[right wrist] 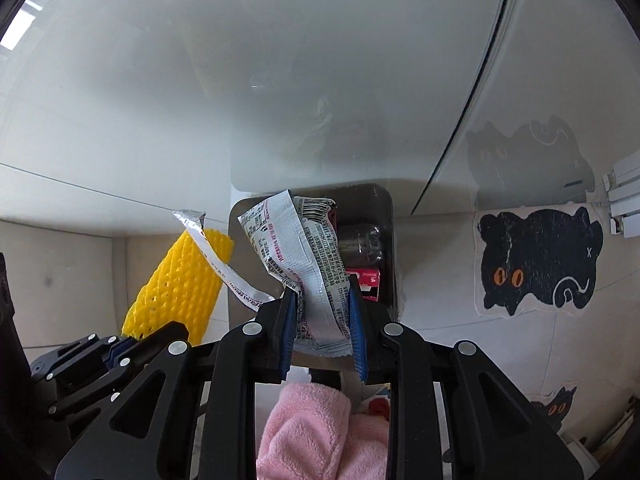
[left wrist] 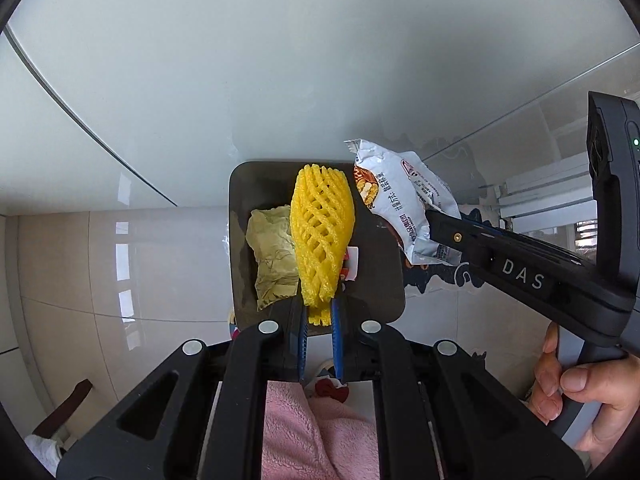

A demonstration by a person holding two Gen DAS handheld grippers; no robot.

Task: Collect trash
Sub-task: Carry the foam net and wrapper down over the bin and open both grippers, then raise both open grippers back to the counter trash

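**Both grippers hold trash over the dark bin**

The yellow foam fruit net is clamped at its lower end between the blue pads of the left gripper, and it hangs directly above the open dark bin; in the right wrist view the same net sits to the left of the bin; the silver snack wrapper is pinched between the fingers of the right gripper, its crumpled upper part over the bin's mouth; seen from the left wrist, the wrapper hangs over the bin's right edge, held at the tip of the right gripper, which carries the letters DAS; inside the bin, left of the net, lies a crumpled beige paper, and a small red and white packet shows just right of the net; a hand grips the right gripper's handle, well right of the bin; a black cat rug lies on the pale floor right of the bin; pink fleece shows below the bin, nearest the camera.
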